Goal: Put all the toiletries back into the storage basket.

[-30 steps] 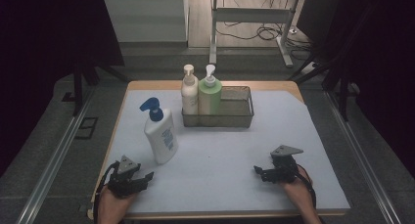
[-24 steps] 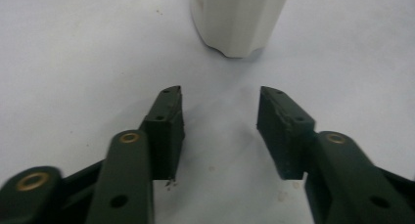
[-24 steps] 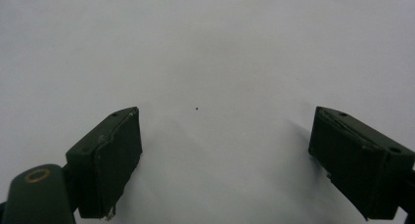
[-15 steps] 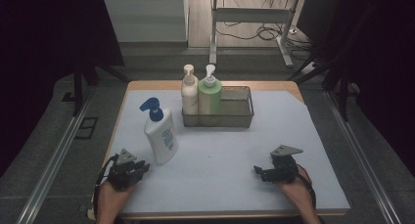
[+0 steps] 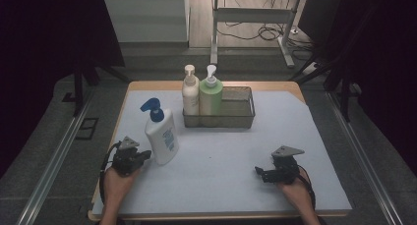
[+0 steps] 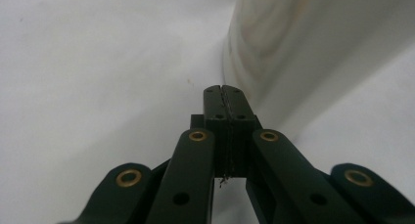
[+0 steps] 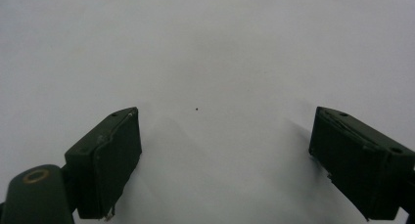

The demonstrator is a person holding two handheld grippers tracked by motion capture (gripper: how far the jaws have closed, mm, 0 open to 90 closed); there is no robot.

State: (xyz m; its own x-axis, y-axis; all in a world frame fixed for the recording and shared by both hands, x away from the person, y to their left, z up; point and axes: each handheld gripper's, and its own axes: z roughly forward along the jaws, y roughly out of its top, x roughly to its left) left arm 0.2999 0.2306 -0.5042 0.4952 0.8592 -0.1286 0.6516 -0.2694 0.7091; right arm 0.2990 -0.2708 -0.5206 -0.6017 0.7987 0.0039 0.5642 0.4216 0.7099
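Note:
A white pump bottle with a blue pump [image 5: 161,132] stands on the left of the white mat [image 5: 221,156]. My left gripper [image 5: 143,155] sits just left of its base, its tips close to the bottle. Its jaws have just been closing and now meet with nothing between them; in the left gripper view the left gripper [image 6: 227,98] points at the foot of the white bottle [image 6: 293,48]. My right gripper [image 5: 259,172] rests low at the front right of the mat, jaws wide apart over bare mat, as the right gripper view shows for the right gripper [image 7: 225,141].
A mesh wire basket [image 5: 236,118] stands at the back middle of the mat. In its left end stand a cream pump bottle [image 5: 190,93] and a green pump bottle [image 5: 211,94]. The wooden table edge [image 5: 216,216] runs along the front. Dark curtains flank both sides.
My left gripper has moved right toward the white bottle's base and its jaws have closed. The right gripper has stayed where it was.

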